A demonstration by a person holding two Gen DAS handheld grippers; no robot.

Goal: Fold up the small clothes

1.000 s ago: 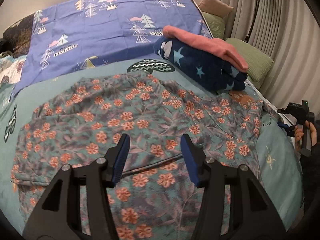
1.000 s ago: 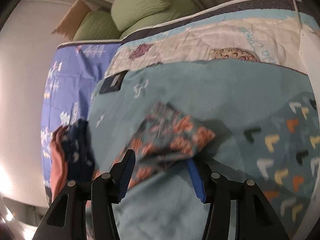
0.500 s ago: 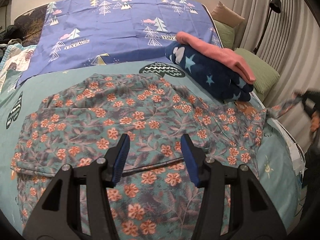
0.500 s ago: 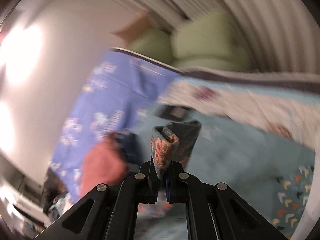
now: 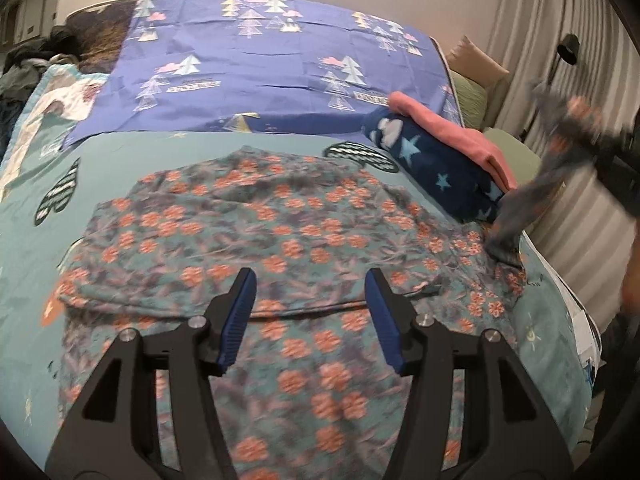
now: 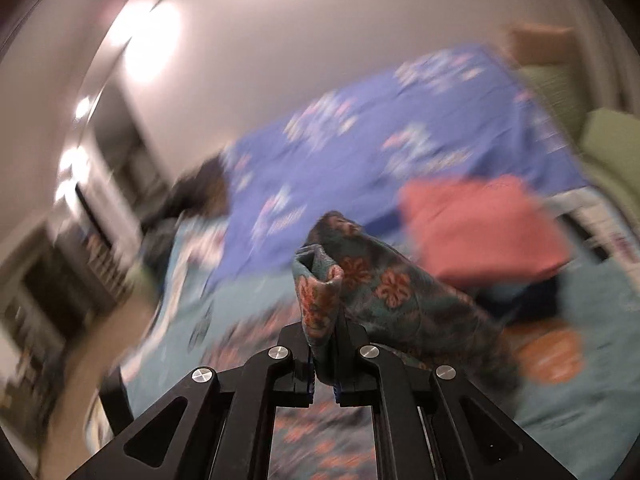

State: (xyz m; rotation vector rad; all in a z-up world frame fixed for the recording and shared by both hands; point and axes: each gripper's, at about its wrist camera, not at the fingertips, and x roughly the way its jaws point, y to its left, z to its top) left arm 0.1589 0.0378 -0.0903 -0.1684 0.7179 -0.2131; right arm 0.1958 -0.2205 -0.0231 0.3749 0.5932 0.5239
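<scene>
Left gripper (image 5: 311, 316) hovering, jaws apart and empty, over the teal floral-print cotton garment (image 5: 288, 248) lying on the teal bedspread (image 5: 120, 160) | right gripper (image 6: 323, 376) clamping a bunched corner of that garment, lifting it beside the folded pink cloth (image 6: 480, 224)

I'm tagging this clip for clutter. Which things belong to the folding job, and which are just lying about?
In the job: floral garment; right gripper, clamped on its corner; left gripper, open above it.

Lying about: folded pink and navy clothes; purple tree-print sheet; green pillows.
</scene>
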